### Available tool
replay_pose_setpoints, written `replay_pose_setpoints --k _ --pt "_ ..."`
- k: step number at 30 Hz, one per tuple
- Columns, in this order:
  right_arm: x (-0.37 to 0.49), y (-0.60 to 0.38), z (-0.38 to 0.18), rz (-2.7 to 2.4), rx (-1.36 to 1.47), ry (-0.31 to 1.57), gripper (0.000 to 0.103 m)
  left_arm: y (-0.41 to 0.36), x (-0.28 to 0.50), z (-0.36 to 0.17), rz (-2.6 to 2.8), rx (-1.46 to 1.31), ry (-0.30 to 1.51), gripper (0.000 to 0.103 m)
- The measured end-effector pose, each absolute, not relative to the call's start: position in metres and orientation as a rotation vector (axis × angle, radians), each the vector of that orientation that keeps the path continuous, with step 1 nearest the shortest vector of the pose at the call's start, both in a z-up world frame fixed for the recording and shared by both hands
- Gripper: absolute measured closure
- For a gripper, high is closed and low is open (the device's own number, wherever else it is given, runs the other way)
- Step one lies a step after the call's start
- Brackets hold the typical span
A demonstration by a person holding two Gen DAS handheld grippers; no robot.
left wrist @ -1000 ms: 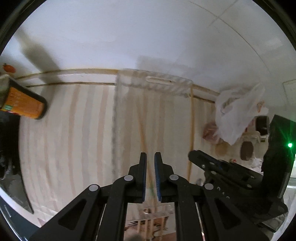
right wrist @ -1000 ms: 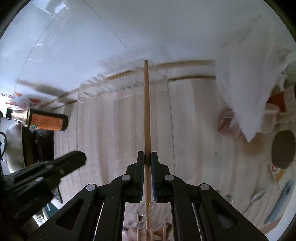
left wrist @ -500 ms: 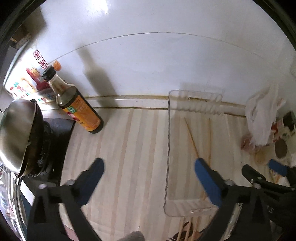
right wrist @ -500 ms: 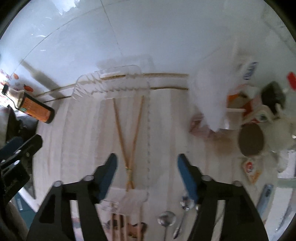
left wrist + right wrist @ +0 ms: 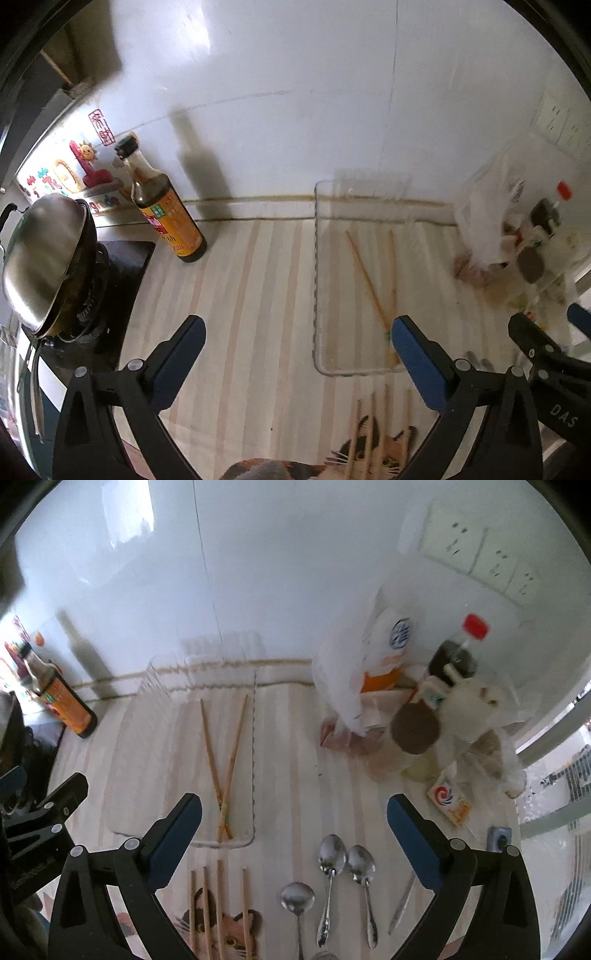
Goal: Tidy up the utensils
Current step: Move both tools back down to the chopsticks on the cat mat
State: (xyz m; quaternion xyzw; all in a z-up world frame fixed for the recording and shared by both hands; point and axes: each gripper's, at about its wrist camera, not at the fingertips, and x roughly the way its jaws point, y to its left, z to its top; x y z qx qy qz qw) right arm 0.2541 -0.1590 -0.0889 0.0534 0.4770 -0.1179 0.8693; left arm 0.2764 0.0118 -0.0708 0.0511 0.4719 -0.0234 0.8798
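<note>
White wall (image 5: 258, 572) backs striped counter (image 5: 288, 768) holding, apparently, clear tray (image 5: 255, 738).

Wooden chopsticks (image 5: 221, 760) in clear plastic tray (image 5: 254, 738) — shiny metal spoons (image 5: 332, 853).

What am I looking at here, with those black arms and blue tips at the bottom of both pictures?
Those are two hand-held grippers; a person carries one in each hand. Each has a wide-angle camera looking forward along its two fingers, so one picture comes from the left gripper and the other from the right gripper. Both stand open and hold nothing; the right one's jaws are just finishing opening. On the striped counter lies a clear tray with two chopsticks crossed inside it. Nearer the camera lie four more chopsticks and three spoons. A sauce bottle stands by the wall, next to a wok.
</note>
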Motion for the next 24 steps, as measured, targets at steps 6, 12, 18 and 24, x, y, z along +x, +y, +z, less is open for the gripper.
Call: replay_pose_setpoints --k 6,12,18,24 --pt "0.219 -0.165 -0.069 -0.213 0.184 0.95 0.001 0.014 0.256 -0.061 -0.086 0.101 0.984 0.0" --pt "0.193 -0.159 -0.11 -0.192 0.193 1.05 0.002 0.022 0.235 -0.114 -0.09 0.13 1.121 0.001" --pt "0.172 -0.164 -0.173 -0.209 0.3 1.233 0.048 0.017 0.214 -0.203 -0.18 0.133 1.392 0.022" --pt "0.158 -0.171 -0.206 -0.255 0.358 1.313 0.056 -0.006 0.196 -0.257 -0.259 0.116 1.537 0.049"
